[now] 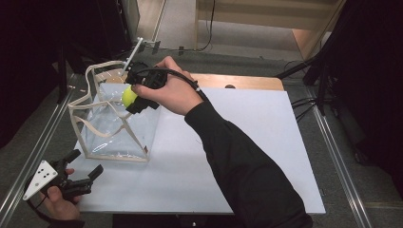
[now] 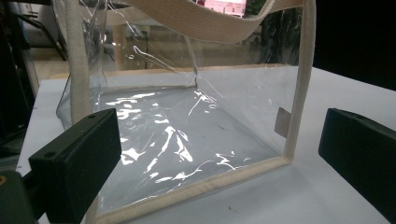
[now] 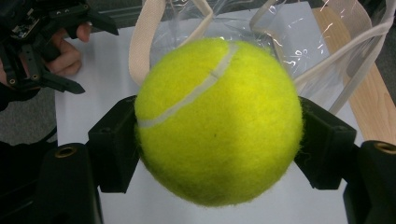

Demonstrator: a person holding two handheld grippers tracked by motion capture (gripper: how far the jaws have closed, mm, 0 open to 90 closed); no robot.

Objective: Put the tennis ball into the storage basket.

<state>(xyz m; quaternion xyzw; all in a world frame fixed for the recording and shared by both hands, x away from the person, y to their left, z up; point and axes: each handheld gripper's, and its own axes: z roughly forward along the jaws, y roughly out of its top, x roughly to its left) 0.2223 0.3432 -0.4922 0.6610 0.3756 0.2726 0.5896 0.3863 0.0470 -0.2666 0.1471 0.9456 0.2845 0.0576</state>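
The bench (image 1: 247, 156) fills the middle of the high view, its white top bare except at the left. There a clear bag (image 1: 111, 123) with cream trim and cream handles stands upright, its mouth facing up and its thin walls creased and sagging.

The right gripper (image 1: 134, 97) hangs over the bag's upper right rim, in the upper left of the high view. Its fingers (image 3: 116, 140) are closed on a yellow ball (image 3: 218, 122), pressing it from both sides; in the right gripper view the ball sits in mid-frame with the bag's mouth and handles behind it.

The left gripper (image 1: 84, 172) rests low in the bottom left corner of the high view, just off the bag's near corner. Its fingers (image 2: 79, 158) stand wide apart and hold nothing; the left gripper view looks between them at the bag's empty floor.

The likely aim is to drop the ball into the bag. The risks I see: the ball sits over the rim rather than the mouth's centre, so a release here could strike the trim or a handle and bounce out onto the bench. The soft walls could also fold inward and narrow the opening, since nothing is holding the bag open.
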